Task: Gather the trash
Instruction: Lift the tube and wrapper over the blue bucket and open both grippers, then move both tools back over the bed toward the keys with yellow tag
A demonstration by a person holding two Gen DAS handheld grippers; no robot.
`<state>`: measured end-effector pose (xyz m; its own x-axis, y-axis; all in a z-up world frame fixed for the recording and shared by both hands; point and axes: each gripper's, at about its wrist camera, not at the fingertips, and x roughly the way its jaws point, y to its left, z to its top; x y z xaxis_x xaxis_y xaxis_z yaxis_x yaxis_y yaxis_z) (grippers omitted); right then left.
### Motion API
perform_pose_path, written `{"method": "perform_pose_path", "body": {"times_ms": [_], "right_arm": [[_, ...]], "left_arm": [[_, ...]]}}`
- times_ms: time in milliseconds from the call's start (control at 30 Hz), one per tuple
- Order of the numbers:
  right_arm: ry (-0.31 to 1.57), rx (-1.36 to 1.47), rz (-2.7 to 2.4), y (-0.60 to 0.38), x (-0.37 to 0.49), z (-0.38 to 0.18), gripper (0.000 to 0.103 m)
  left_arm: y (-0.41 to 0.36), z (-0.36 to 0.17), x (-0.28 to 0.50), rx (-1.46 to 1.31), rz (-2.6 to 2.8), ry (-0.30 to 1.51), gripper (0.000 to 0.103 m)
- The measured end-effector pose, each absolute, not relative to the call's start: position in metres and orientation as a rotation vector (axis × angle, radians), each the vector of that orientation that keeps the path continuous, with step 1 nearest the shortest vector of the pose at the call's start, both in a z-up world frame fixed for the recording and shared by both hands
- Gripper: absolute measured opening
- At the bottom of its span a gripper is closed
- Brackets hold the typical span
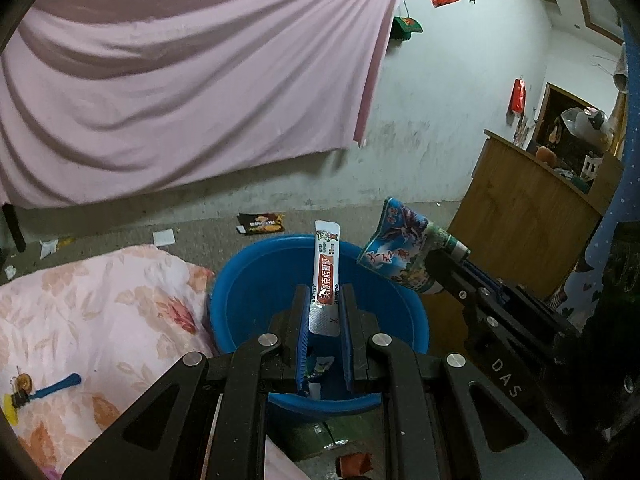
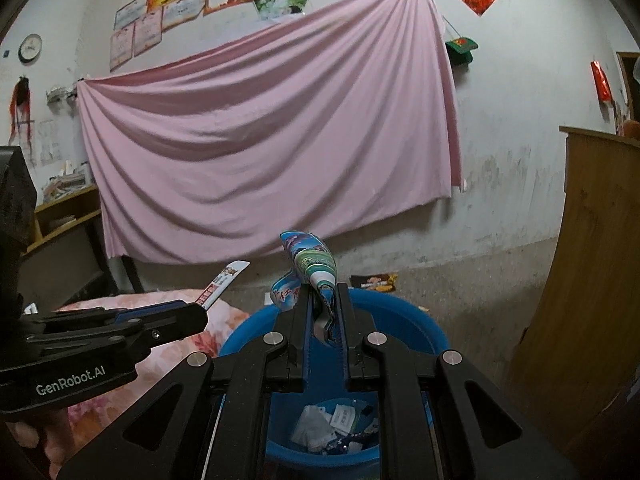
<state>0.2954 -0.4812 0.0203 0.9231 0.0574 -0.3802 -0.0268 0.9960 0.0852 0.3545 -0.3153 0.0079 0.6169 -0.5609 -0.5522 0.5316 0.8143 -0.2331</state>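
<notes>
Left gripper (image 1: pixel 324 300) clamped on white sachet (image 1: pixel 326 264), right gripper (image 2: pixel 324 304) on crumpled wrapper (image 2: pixel 316 264), both held over blue basin (image 1: pixel 248 280)

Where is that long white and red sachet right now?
The sachet is pinched upright in the left gripper, above the blue basin, beside the crumpled wrapper in the right gripper.

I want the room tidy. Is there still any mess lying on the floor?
Yes. A dark snack wrapper lies on the floor by the wall beyond the blue tub, and white paper scraps sit to its left, near the pink sheet. They are litter, not yet in the tub.
</notes>
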Motion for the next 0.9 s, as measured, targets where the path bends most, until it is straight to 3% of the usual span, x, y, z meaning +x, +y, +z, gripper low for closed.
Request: {"method": "perform_pose_path", "body": {"times_ms": [133, 233, 333, 600, 700, 767, 900], "right_arm": [[0.415, 0.08, 0.044, -0.482, 0.3, 0.018, 0.012], [0.436, 0.082, 0.047, -0.483, 0.305, 0.016, 0.013], [0.45, 0.084, 0.048, -0.484, 0.308, 0.014, 0.023], [0.459, 0.085, 0.051, -0.479, 0.311, 0.017, 0.029], [0.438, 0.088, 0.06, -0.476, 0.311, 0.022, 0.034], [0.409, 0.092, 0.071, -0.471, 0.308, 0.029, 0.046], [0.328, 0.093, 0.107, -0.46, 0.3, 0.043, 0.05]], "left_arm": [[-0.317, 0.004, 0.358, -0.05, -0.614, 0.687, 0.015], [-0.314, 0.001, 0.361, -0.08, -0.61, 0.715, 0.027], [-0.31, 0.001, 0.364, -0.104, -0.595, 0.733, 0.028], [-0.285, 0.016, 0.358, -0.14, -0.535, 0.697, 0.034], [-0.27, 0.025, 0.353, -0.15, -0.506, 0.669, 0.034], [-0.26, 0.033, 0.348, -0.151, -0.477, 0.64, 0.036], [-0.237, 0.046, 0.337, -0.153, -0.427, 0.57, 0.046]]}}
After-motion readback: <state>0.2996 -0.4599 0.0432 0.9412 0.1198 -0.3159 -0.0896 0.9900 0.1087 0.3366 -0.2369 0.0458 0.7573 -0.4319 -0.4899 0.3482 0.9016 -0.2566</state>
